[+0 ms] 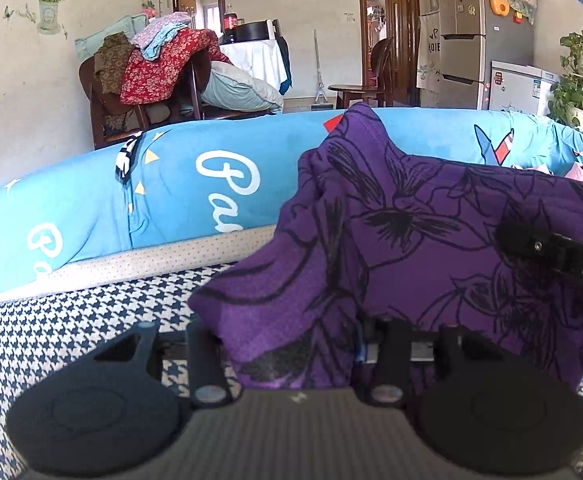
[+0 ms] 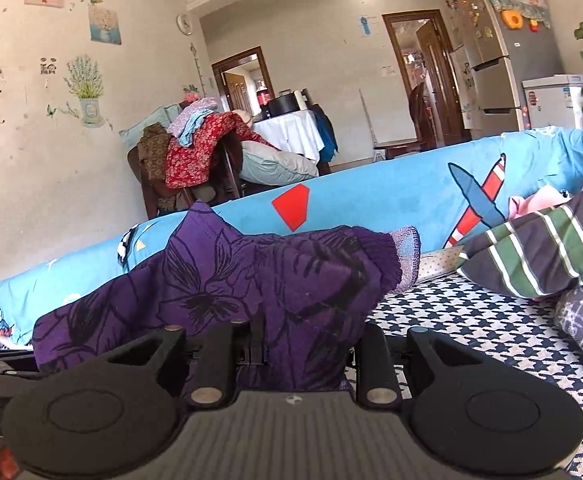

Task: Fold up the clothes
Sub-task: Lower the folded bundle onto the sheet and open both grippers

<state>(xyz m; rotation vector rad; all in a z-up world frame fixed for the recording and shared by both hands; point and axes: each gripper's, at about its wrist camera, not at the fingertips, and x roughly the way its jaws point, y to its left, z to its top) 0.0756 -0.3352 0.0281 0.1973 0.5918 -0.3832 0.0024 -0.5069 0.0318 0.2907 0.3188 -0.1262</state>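
Purple garment [image 1: 411,240] bunched between both low, level tongs

Behind the long blue printed bolster cushion [image 1: 211,184], a dark wooden chair [image 1: 103,112] heaped with fabrics; far right, a tall silver fridge [image 1: 475,28] beside a leafy green houseplant [image 1: 579,76]

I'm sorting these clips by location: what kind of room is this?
Probably a lived-in home's main room: a tall silver fridge covered in magnets, a wooden chair heaped with clothes, and a blue printed quilt along a bed or sofa.
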